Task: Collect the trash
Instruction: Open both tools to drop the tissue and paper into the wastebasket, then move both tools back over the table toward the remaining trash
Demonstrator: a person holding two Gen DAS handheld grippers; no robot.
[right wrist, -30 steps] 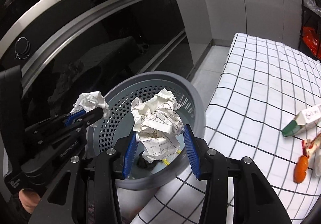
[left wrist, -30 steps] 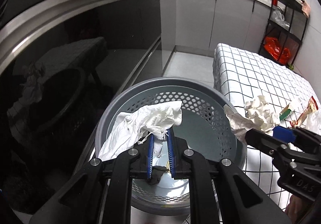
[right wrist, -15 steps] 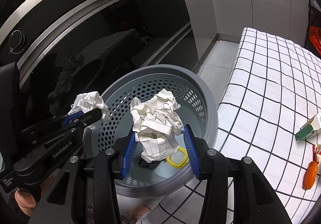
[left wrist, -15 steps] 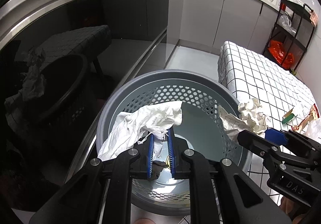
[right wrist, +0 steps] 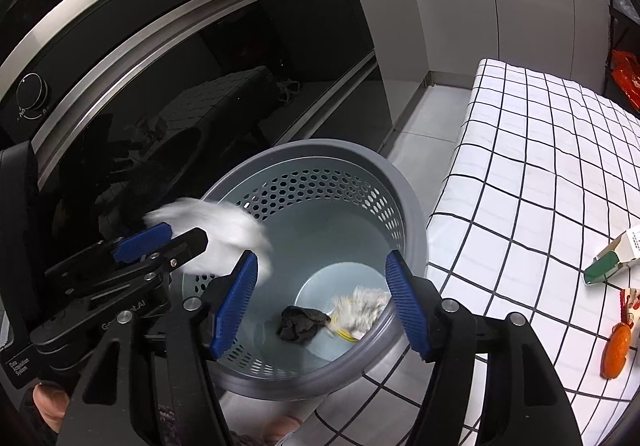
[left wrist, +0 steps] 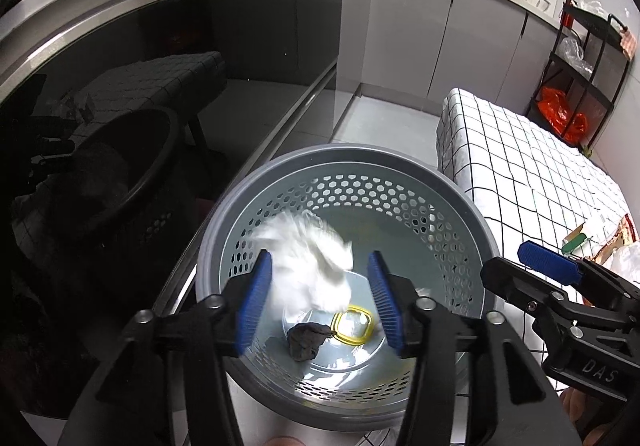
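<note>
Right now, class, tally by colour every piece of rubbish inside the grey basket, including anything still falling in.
White: 2, the blurred tissue dropping in and the crumpled paper at the bottom.
Dark grey: 1, the wad.
Yellow: 1, the ring-edged lid.
Total: 4 in the basket.

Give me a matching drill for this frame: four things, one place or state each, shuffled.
Things:
1. white tissue wad
2. dark crumpled scrap
3. orange packet
4. right gripper

States:
A. lying on the checked tablecloth
B. blurred, falling into the grey basket
C. jaws opening, nothing between them
D. resting on the basket floor

Pairs: 1-B, 2-D, 3-A, 4-C
</note>
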